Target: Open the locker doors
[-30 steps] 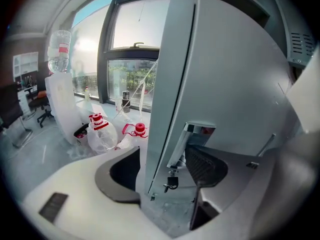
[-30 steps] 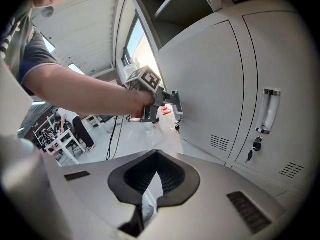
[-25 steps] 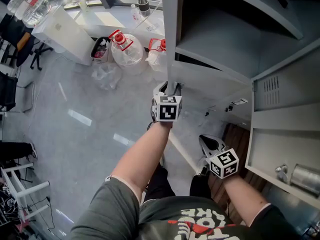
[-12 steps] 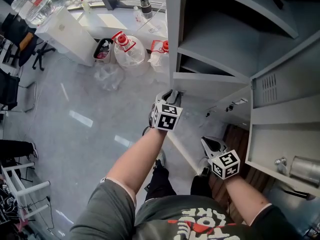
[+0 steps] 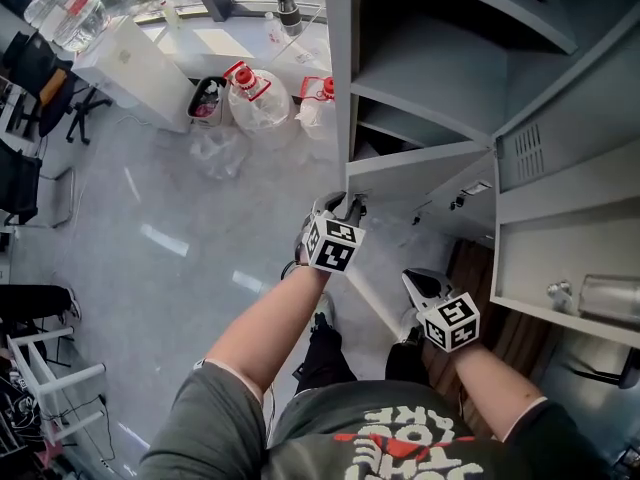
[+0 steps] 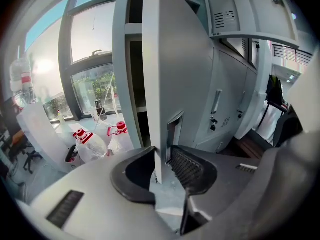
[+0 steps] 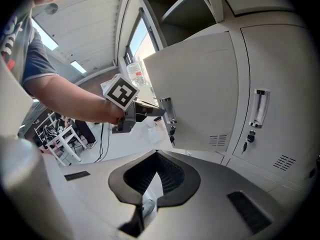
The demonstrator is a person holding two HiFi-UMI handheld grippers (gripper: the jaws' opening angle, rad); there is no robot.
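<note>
Lockers: we see a grey painted sheet-metal locker bank (image 5: 560, 98) with flat panels and folded edges. The upper compartments stand open with bare shelves, so we judge the task partly done.
Locker door: the lower locker door (image 6: 175, 59) stands part-way out from the bank. It is a thin flat steel slab in smooth matte paint with small louvre slots low down. It is hinged at the bank side, with the free edge toward us.
Why held there: the free edge gives the most leverage for swinging, and we judge this door is only half open.
Left gripper: the left gripper (image 6: 162, 161) straddles that free edge at the handle recess (image 6: 173, 134). Its jaws have just been closing to a narrow gap, with ribbed black pads on both faces of the sheet. It looks like a firm pinch, though the left pad's contact is partly hidden.
Right gripper: the right gripper (image 7: 156, 156) hangs low beside the lockers, off every door. Its jaws are together with nothing in them, parked, we think, for the next door.
Neighbour: a closed door (image 7: 280, 84) with an upright bar handle and a key below it.
</note>
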